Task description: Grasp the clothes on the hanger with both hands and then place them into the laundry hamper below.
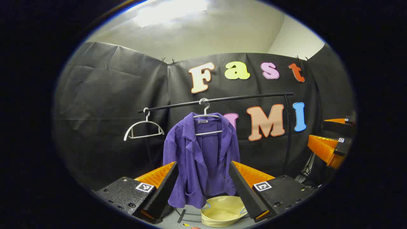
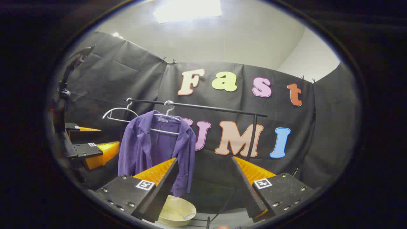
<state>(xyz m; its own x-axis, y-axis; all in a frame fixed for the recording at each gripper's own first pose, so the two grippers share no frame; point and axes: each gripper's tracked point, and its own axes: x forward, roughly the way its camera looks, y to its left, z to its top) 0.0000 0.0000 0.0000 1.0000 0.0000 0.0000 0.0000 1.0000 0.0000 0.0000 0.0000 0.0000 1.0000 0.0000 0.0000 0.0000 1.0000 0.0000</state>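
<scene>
in the left gripper view my left gripper [image 1: 203,178] stood wide with nothing between its fingers; the purple jacket [image 1: 201,159] hung on a white hanger [image 1: 208,122] from the black rail [image 1: 222,100], well ahead of the fingers; its lower hem was partly cut off behind them; the cream laundry hamper [image 1: 222,211] sat on the floor right under the jacket, and i could see only bare lining inside it; an empty hanger [image 1: 143,128] hung to the left; the right gripper [image 1: 332,143] showed at the right edge, too cut off for me to judge there.

in the right gripper view my right gripper [image 2: 203,178] was wide and held nothing; the jacket [image 2: 152,149] hung left of centre; the hamper [image 2: 176,211] below was half hidden by a finger; the left gripper [image 2: 92,143] sat at the left edge.
</scene>
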